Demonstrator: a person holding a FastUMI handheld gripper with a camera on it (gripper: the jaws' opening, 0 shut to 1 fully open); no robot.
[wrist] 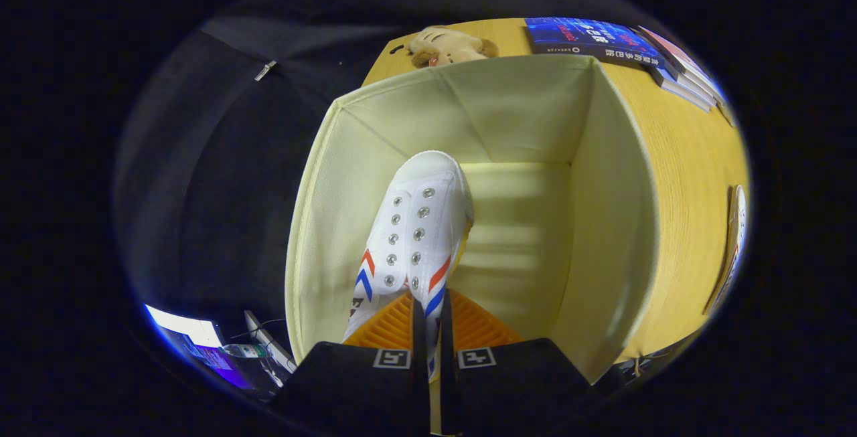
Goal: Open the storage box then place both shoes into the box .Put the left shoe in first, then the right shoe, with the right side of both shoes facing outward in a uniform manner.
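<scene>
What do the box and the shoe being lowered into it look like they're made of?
The box looks like pale cream fabric over stiff panels: fine weave, creased corners. The shoe, pinched in the gripper, seems to be white canvas, matte, with shiny metal eyelets and red-blue stripes.

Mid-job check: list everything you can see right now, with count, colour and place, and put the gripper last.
shoe: 1, white with red and blue chevrons, gripped between the fingers, toe down inside the box
storage box: 1, pale cream fabric, open, on the table just ahead of the fingers
second shoe: 1, white, partly seen on the table beside the box
table: 1, yellow wood, under the box
plush toy: 1, beige, on the table beyond the box
books: a small stack, blue top cover, on the table beyond the box
gripper: 1, black body with orange fingers, shut on the shoe
</scene>
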